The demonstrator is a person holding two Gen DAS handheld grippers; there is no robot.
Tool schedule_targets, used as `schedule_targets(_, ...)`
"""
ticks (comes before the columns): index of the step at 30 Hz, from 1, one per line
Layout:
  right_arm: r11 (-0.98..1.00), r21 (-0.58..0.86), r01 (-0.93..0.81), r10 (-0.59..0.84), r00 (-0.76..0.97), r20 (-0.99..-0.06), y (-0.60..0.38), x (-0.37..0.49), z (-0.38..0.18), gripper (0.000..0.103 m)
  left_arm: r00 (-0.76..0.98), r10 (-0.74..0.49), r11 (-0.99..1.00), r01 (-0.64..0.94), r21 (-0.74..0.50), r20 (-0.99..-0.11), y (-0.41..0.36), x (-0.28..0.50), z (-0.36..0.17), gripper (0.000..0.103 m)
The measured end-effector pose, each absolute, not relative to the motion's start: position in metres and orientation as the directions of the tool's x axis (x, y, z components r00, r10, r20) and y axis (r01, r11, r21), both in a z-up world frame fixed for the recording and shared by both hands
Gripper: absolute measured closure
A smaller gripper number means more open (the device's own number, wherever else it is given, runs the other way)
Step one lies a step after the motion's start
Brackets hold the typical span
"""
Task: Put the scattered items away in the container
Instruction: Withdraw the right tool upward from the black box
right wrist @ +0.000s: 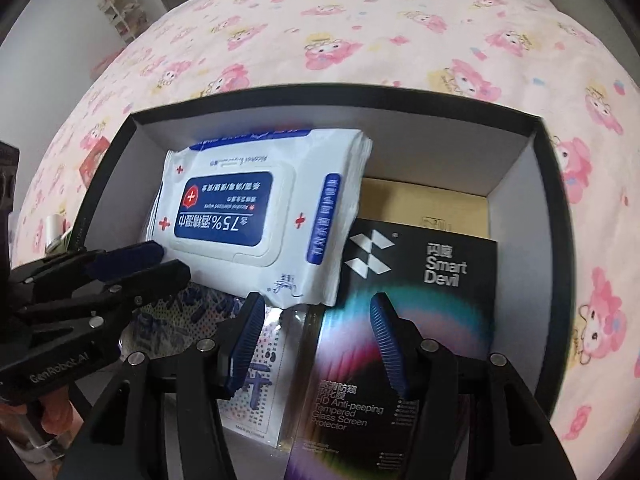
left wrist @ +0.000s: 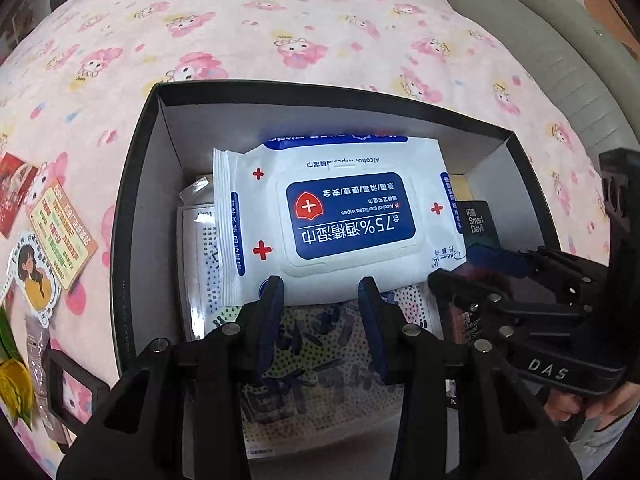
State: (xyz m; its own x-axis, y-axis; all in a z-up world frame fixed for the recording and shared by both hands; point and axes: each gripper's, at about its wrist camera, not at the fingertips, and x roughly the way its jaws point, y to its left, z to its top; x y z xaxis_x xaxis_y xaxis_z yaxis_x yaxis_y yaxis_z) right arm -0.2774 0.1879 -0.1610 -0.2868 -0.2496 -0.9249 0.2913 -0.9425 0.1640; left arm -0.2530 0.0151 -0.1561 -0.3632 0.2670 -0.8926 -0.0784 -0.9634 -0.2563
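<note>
Bed [left wrist: 320,32] as work surface, pink cartoon-print sheet throughout. Box [left wrist: 132,208] — black outside, white inside — set open-topped on the sheet, near edge toward both cameras; presumably placed so for reach from above.

Inside box, largest first. Wipes pack [left wrist: 336,216] lying flat, label up and upside-down to the cameras, on top of the other contents, toward the left-centre. Protector box [right wrist: 404,320] (black, "Smart Devil" print) leaning on the right side, upper end propped on a brown carton [right wrist: 424,204] beneath, left edge touching or tucked under the wipes pack — cannot tell which. Dotted packets [left wrist: 316,344] flat under the wipes pack, near edge poking out toward the cameras.

Still outside, on the sheet left of the box: cards [left wrist: 64,236], a sticker [left wrist: 34,280], a sachet [left wrist: 38,352], and something yellow-green at the frame edge, unidentified. Judgement: task partly done, small flat items left.

Left gripper [left wrist: 322,286] hovering over the dotted packets, tips just short of the near edge of the wipes pack — parted, nothing between them. Right gripper [right wrist: 318,304] over the protector box and the clear packet beside it, likewise parted and empty. Both well apart from the loose items on the left.
</note>
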Motion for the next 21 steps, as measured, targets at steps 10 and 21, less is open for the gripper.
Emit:
schedule_targets(10, -0.967, 0.058, 0.247, -0.161, -0.421, -0.893, 0.19, -0.246, -0.123, 0.044, -0.624, 0.135, -0.991, -0.08, -0.11, -0.77, 0.013, -0.202, -0.088, 0.002)
schedule_targets(21, -0.992, 0.033, 0.124, -0.106, -0.646, -0.756, 0.199, -0.149, -0.02, 0.024, -0.802, 0.074, -0.996, -0.027, -0.088, -0.592, -0.002, -0.098, -0.005, 0.001)
